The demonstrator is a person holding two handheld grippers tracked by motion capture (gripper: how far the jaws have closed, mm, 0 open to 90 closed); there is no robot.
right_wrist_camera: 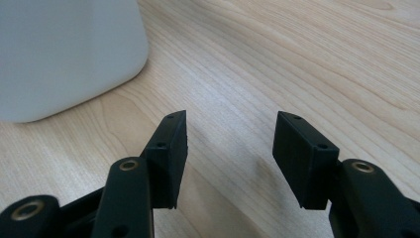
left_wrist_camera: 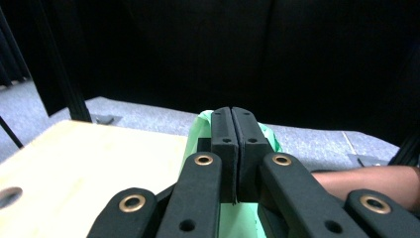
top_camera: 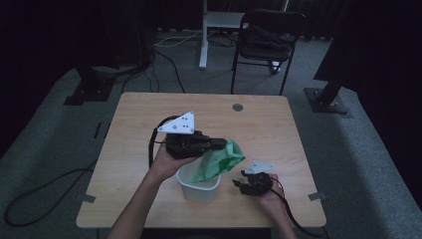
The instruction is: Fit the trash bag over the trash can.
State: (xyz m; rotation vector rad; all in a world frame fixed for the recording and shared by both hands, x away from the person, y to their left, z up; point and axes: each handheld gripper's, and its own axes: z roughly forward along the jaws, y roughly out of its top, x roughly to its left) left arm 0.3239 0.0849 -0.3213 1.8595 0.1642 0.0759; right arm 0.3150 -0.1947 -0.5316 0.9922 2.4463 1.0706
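Note:
A small white bin (top_camera: 198, 187) stands near the table's front edge, and its wall (right_wrist_camera: 64, 54) fills the upper left of the right gripper view. A green plastic bag (top_camera: 219, 160) hangs over the bin, partly inside it. My left gripper (top_camera: 223, 144) is shut on the bag's upper edge and holds it above the bin; the green film (left_wrist_camera: 200, 134) shows behind the closed jaws (left_wrist_camera: 232, 148). My right gripper (top_camera: 238, 183) rests low on the table to the right of the bin, open (right_wrist_camera: 230, 148), with bare wood between its jaws.
The wooden table (top_camera: 149, 114) has a round grommet hole (top_camera: 237, 107) near its far edge. Beyond it on the grey carpet stand a black chair (top_camera: 266, 42), a white desk leg (top_camera: 203, 45) and black stand bases. Cables trail on the floor at left.

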